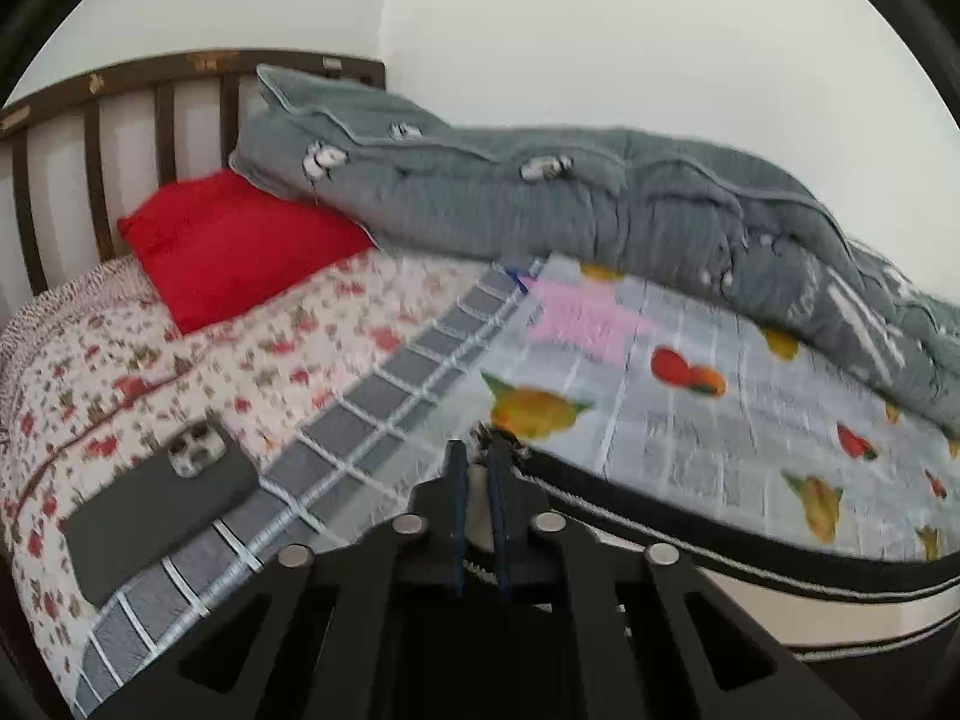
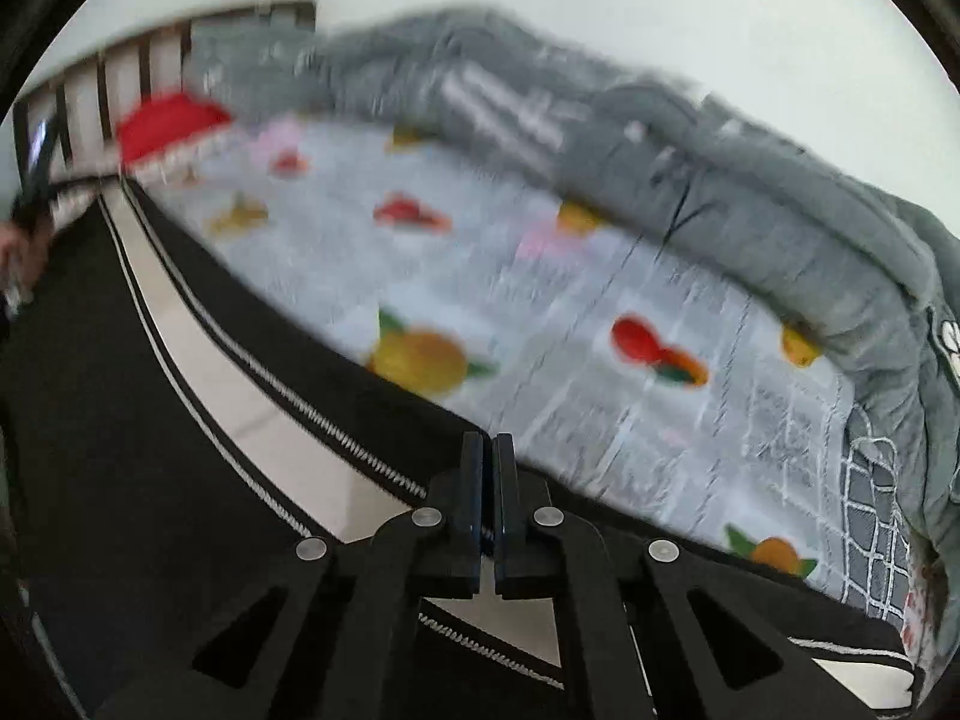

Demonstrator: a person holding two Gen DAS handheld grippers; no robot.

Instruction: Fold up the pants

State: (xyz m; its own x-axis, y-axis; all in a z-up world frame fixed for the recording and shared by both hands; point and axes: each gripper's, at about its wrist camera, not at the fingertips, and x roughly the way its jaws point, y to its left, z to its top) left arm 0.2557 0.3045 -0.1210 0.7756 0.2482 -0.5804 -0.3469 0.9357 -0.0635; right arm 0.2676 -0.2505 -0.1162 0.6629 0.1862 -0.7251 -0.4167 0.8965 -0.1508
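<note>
Black pants (image 2: 150, 420) with white striped trim hang stretched over the near edge of the bed, pale floor showing between their two black parts. In the left wrist view the pants (image 1: 720, 534) run off to the right as a black band with a white edge. My left gripper (image 1: 477, 462) is shut on one end of that band, with a bit of pale fabric pinched between the fingers. My right gripper (image 2: 487, 450) is shut on the pants' black edge where it crosses the fruit-print sheet (image 2: 570, 312). Both views are blurred.
The fruit-print sheet (image 1: 690, 420) covers the bed's right part, a floral quilt (image 1: 240, 372) the left. A dark phone (image 1: 156, 498) lies on the quilt. A red pillow (image 1: 240, 246) leans at the slatted headboard (image 1: 90, 138). A bunched grey duvet (image 1: 600, 204) lines the wall side.
</note>
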